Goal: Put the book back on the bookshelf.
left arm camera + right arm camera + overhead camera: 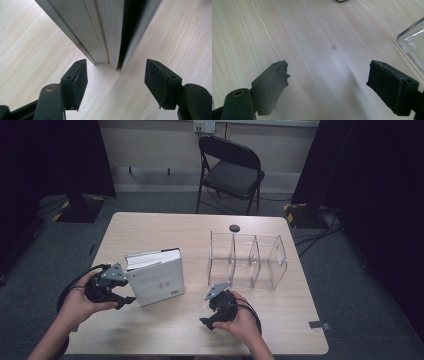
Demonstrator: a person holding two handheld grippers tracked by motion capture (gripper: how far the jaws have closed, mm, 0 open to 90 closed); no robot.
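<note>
Counter (170, 330), pale wood, carrying 2 items. Clear organizer (247, 261) with 3 compartments stands right of centre, all bays unfilled. Book (156, 276), thick with a white cover, stands upright on its lower edge left of centre, its covers slightly parted at the near corner so the page block shows (105, 32).

Handling, as judged: the book looks fairly heavy and stiff across the closed block, with smooth covers that may slip; loose pages and a gaping cover would shift under a shallow pinch. The best hold appears to be across both covers, well in from the corner, squeezing the block shut.

Left hand-held gripper (116, 83): jaws spread, nothing pinched, the book's near corner just ahead of the gap and touching neither pad. Right hand-held gripper (328, 82): jaws spread over bare counter, near the organizer's corner (412, 47), well apart from the book.
</note>
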